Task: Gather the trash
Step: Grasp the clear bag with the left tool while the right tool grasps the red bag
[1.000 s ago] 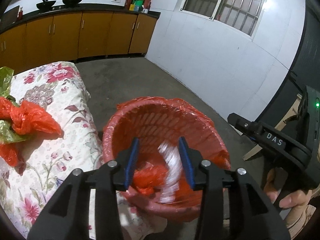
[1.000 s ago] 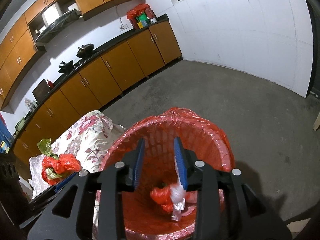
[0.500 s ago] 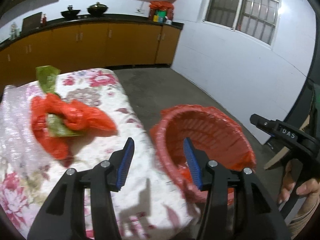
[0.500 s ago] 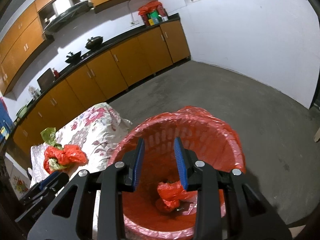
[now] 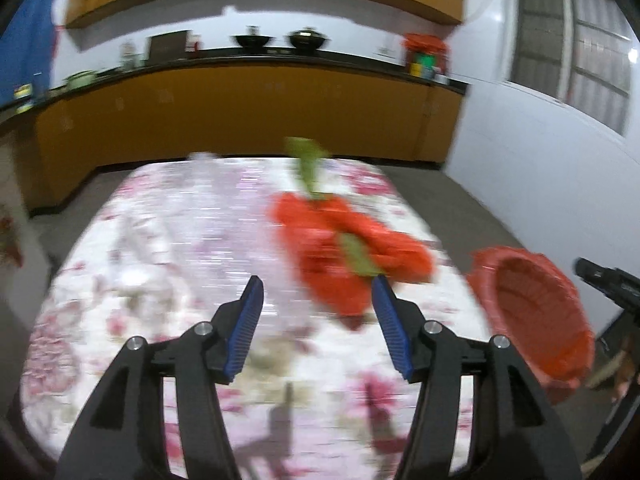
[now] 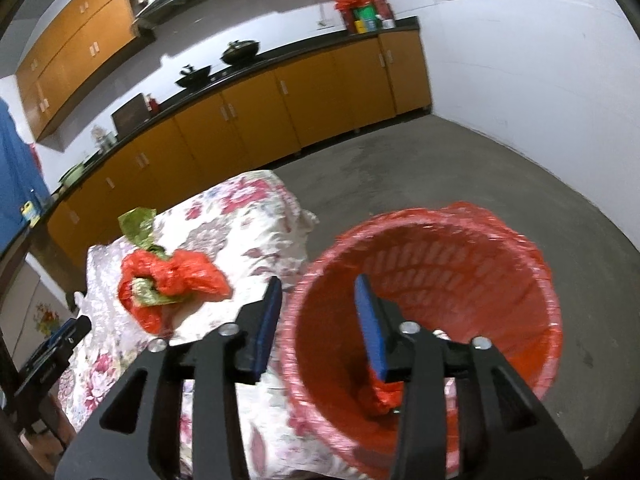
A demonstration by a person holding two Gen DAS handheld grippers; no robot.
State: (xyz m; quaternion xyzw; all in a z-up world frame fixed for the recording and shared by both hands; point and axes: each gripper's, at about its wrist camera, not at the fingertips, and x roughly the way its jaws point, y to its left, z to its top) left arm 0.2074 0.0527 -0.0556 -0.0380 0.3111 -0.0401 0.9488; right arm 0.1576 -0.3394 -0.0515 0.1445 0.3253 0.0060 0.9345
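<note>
A crumpled red plastic bag with green wrappers [image 5: 344, 248] lies on the floral table [image 5: 180, 248]; it also shows in the right wrist view [image 6: 168, 280]. My left gripper [image 5: 318, 308] is open and empty, over the table just short of the bag. A red basket with a red liner [image 6: 460, 264] stands on the floor beside the table, also in the left wrist view [image 5: 536, 316]. Red trash [image 6: 384, 396] lies in its bottom. My right gripper [image 6: 320, 320] is open and empty above the basket's near rim.
Orange kitchen cabinets [image 6: 280, 108] with a black counter run along the back wall. A grey concrete floor [image 6: 440, 168] lies beyond the basket. A white wall with a barred window [image 5: 568, 52] is at the right. The right gripper's body [image 5: 608, 284] shows beyond the basket.
My left gripper has swung left from over the basket to over the table, facing the red bag. White trash dropped into the basket. My right gripper shifted slightly left over the rim.
</note>
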